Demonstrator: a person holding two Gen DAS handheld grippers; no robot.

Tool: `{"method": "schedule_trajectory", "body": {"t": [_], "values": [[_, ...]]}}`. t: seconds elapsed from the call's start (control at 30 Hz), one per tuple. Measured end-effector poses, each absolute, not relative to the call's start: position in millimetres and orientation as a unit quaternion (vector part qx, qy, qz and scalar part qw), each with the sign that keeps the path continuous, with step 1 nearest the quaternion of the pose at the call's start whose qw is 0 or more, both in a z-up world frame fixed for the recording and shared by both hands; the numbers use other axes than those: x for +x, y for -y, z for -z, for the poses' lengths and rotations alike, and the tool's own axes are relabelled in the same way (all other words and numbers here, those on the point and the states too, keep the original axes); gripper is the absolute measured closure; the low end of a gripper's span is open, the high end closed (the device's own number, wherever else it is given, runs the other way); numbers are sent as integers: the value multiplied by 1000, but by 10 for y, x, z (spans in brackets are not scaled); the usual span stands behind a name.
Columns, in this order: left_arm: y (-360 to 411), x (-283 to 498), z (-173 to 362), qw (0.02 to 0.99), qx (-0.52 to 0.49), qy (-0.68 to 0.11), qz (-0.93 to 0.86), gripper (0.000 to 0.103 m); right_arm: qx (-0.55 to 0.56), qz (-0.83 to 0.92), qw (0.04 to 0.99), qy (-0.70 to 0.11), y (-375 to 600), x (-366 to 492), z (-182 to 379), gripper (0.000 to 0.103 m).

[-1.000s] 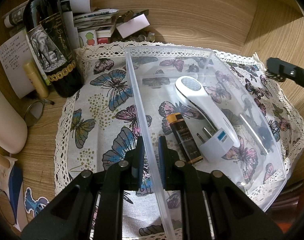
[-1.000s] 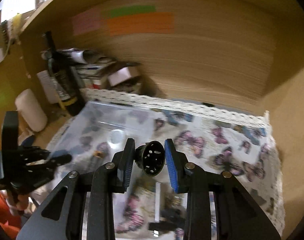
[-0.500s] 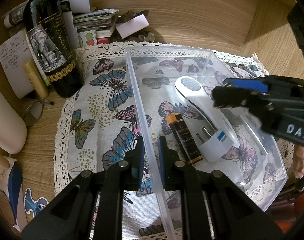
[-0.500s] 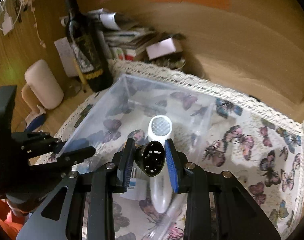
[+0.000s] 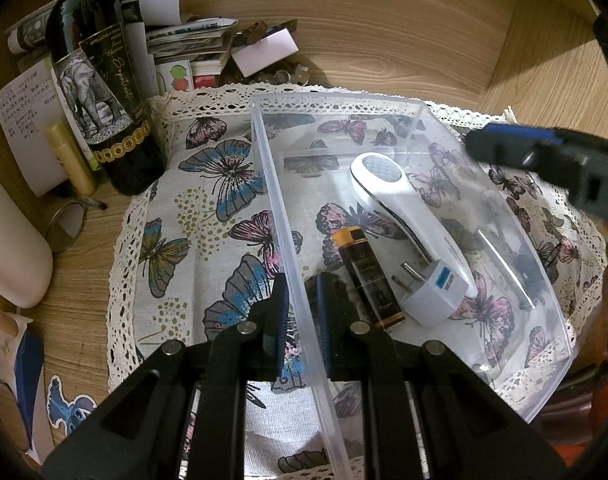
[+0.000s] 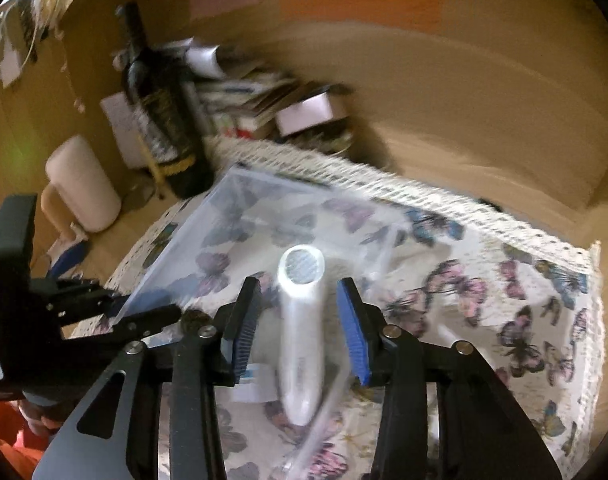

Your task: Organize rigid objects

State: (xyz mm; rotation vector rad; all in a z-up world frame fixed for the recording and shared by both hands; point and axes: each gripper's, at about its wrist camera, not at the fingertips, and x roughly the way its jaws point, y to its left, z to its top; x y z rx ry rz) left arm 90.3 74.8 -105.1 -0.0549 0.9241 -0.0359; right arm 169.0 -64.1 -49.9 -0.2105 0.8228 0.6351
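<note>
The clear bin's (image 5: pixel 420 112) left wall is being pinched by the left tool (image 5: pixel 299 312). Inside the bin, a white handheld device (image 5: pixel 400 208), a battery (image 5: pixel 368 276) and a plug adapter (image 5: pixel 432 292) are being kept. The right tool (image 6: pixel 299 320) is being held spread above the bin.

Wooden desk (image 5: pixel 404 32) carries lace-edged butterfly cloth (image 5: pixel 207 200), wine bottle (image 5: pixel 103 92) upright at cloth's left corner, paper stack (image 5: pixel 183 40) behind, white cylinder (image 5: pixel 7 248) and sticker (image 5: pixel 67 408) at left.

Motion blur smears the wine bottle (image 6: pixel 159 112) and paper stack (image 6: pixel 259 100).
</note>
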Motion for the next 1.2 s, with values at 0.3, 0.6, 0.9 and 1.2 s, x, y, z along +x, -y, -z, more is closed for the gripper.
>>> {"method": "schedule_trajectory", "body": {"t": [0.3,0.6,0.9,1.2], "values": [[-747,905,1053,895,-27,-446,17,89,-64,-222,885,-404,1225,1939,450,45],[-744,906,1057,895,-27,-446,17,89,-64,-169,860,-477,1562,2110,963,45],[-750,908,1059,894,-26,-447,18,89,-64,-185,832,-519,1580,2144,1253,45],[-753,920,1072,893,-28,-450,18,89,-131,-197,823,-517,1504,2089,1376,29]]}}
